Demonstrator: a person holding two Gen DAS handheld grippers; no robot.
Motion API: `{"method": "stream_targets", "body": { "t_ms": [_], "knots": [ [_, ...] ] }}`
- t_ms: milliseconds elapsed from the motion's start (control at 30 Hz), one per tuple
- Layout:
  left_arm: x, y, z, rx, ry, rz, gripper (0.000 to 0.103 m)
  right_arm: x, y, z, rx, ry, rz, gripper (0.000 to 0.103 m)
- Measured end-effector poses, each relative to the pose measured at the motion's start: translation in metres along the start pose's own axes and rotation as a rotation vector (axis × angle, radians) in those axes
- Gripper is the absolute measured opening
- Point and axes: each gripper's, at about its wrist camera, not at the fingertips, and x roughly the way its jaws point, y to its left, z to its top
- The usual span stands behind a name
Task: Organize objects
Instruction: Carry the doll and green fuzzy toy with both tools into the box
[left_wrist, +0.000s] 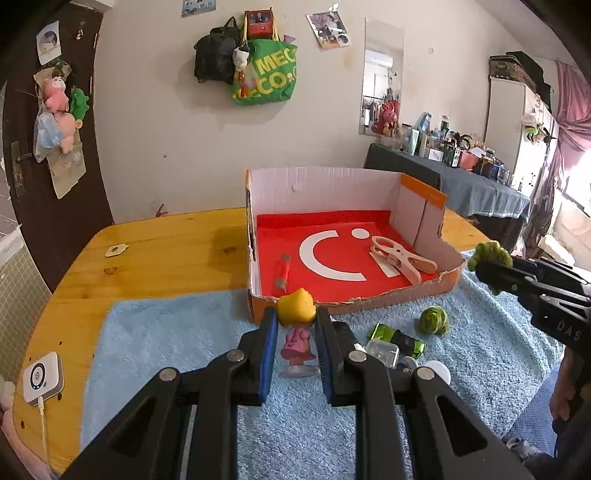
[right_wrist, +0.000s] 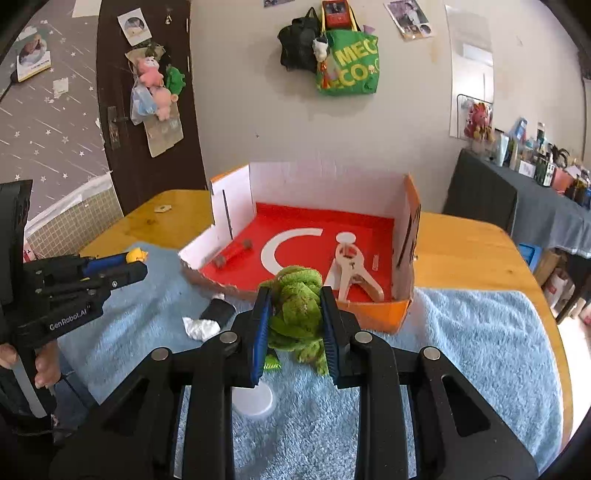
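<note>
left wrist view: the left tongs (left_wrist: 295, 325) pinch a small figurine (left_wrist: 297, 332) with yellow hair and pink dress between their blue pads, lifted above the blue towel (left_wrist: 166, 350), just short of the cardboard box (left_wrist: 332, 184).

right wrist view: the right tongs (right_wrist: 295, 325) clamp a green plush toy (right_wrist: 297, 306) between their pads, held over the towel before the box's torn front edge.
</note>
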Motion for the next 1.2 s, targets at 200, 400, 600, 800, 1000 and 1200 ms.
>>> {"method": "stream_targets", "body": {
  "t_ms": [200, 400, 600, 800, 1000, 1200],
  "knots": [
    [-0.002, 0.0, 0.0, 0.002, -0.003, 0.001, 0.021, 0.006, 0.0, -0.004, 0.005, 0.019, 0.009, 0.024],
    [-0.004, -0.001, 0.003, 0.008, -0.006, -0.001, 0.021, 0.006, -0.001, -0.004, 0.009, 0.021, 0.007, 0.024],
    [0.005, -0.004, 0.017, 0.021, 0.011, -0.027, 0.021, 0.015, -0.006, 0.006, 0.014, 0.037, 0.022, 0.024],
    [0.028, -0.009, 0.032, 0.031, 0.042, -0.049, 0.021, 0.037, -0.019, 0.019, 0.05, 0.066, 0.044, 0.024],
    [0.066, -0.015, 0.045, 0.051, 0.112, -0.069, 0.021, 0.069, -0.026, 0.032, 0.027, 0.139, 0.07, 0.024],
    [0.106, -0.021, 0.048, 0.089, 0.206, -0.088, 0.021, 0.105, -0.024, 0.037, -0.005, 0.241, 0.109, 0.024]
  ]
}}
